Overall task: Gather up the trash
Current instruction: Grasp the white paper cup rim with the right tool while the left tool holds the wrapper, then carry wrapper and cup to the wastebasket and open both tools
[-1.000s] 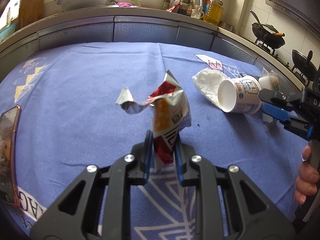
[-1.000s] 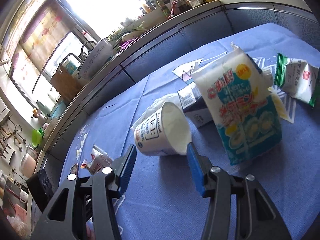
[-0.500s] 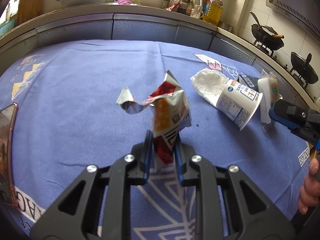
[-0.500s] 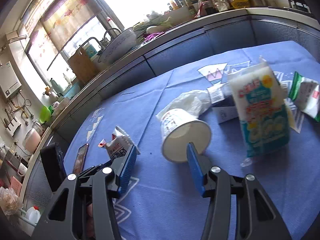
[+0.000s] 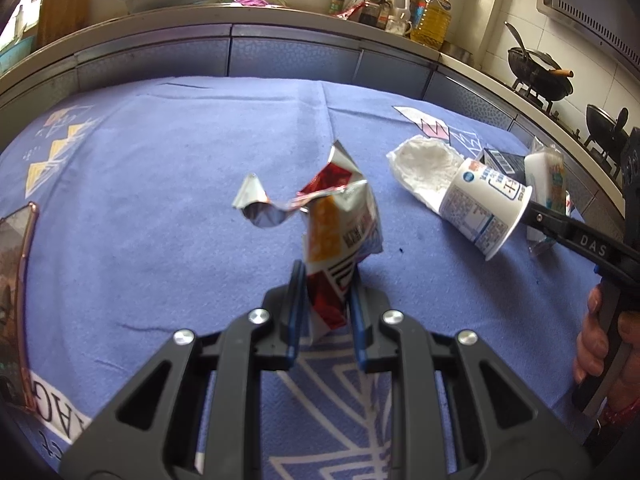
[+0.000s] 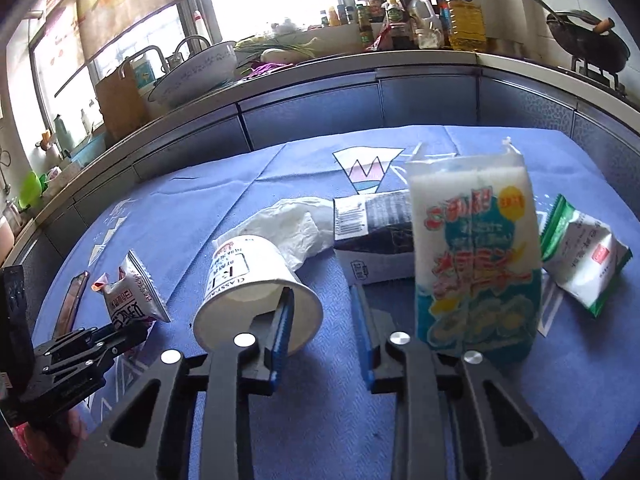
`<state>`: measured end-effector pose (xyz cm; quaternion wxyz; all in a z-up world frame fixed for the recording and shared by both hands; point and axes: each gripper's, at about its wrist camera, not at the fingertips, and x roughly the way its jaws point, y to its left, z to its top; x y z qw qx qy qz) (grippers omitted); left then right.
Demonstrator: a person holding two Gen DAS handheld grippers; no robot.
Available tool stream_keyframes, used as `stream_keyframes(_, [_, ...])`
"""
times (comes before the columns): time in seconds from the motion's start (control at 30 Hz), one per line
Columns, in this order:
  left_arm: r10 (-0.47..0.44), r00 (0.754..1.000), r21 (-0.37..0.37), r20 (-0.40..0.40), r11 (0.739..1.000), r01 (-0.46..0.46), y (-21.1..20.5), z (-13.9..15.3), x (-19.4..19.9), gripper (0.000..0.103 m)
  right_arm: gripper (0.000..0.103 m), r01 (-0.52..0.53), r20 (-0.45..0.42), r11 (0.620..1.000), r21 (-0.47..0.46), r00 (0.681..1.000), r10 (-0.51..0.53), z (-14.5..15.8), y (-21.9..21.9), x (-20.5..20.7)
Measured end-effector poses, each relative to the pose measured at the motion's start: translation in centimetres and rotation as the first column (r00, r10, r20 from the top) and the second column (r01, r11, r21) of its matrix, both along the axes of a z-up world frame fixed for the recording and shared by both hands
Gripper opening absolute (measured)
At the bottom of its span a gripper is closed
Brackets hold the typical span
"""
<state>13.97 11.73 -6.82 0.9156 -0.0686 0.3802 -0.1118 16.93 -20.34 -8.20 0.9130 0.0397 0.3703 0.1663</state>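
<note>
My left gripper [image 5: 325, 280] is shut on a torn red, orange and white snack wrapper [image 5: 340, 224] and holds it upright above the blue cloth; the wrapper also shows in the right wrist view [image 6: 132, 292]. A white paper cup [image 6: 248, 280] lies on its side. My right gripper [image 6: 322, 312] is open, its left finger inside the cup's mouth and its right finger outside the rim. In the left wrist view the cup [image 5: 484, 208] sits at the tip of the right gripper [image 5: 532, 212].
A crumpled white bag [image 6: 288, 224], a dark carton [image 6: 376, 240], a standing blue-and-white pack [image 6: 476, 264] and a green-edged packet [image 6: 580, 260] lie on the blue tablecloth [image 6: 440, 420]. A phone [image 5: 16, 280] lies at the left. The kitchen counter [image 5: 240, 40] runs behind.
My right gripper has moved in on the cup, and its left finger now sits inside the cup's mouth. The cup has turned. My left gripper still holds the wrapper in place.
</note>
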Motion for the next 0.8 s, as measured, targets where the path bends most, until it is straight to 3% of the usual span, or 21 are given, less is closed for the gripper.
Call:
stream_keyframes(0.2, [-0.011, 1.0, 0.007, 0.007, 1.0, 0.011, -0.2, 0.0, -0.1, 0.02, 0.001, -0.017, -0.028, 0.99, 0.139, 0.999, 0.021, 1.5, -1.2, -3.0])
stream_keyframes(0.4, [-0.036, 0.999, 0.022, -0.002, 0.999, 0.036, -0.7, 0.2, -0.3, 0.015, 0.001, -0.017, -0.063, 0.982, 0.188, 0.998, 0.03, 1.7, -3.8, -7.6])
stream_keyframes(0.5, [-0.04, 0.999, -0.027, -0.027, 0.999, 0.039, -1.1, 0.3, -1.1, 0.015, 0.001, -0.006, -0.06, 0.979, 0.205, 0.998, 0.018, 2.2, -5.4, -9.2])
stream_keyframes(0.6, [-0.067, 0.996, -0.062, -0.052, 0.996, 0.064, -2.7, 0.3, -2.3, 0.015, 0.001, 0.01, -0.07, 0.97, 0.244, 0.997, 0.007, 2.5, -7.1, -10.3])
stream_keyframes(0.8, [-0.187, 0.982, -0.05, -0.033, 0.981, 0.185, -7.8, 2.2, -4.5, 0.015, 0.001, 0.053, -0.097, 0.943, 0.33, 0.995, -0.022, 2.8, -10.5, -11.2])
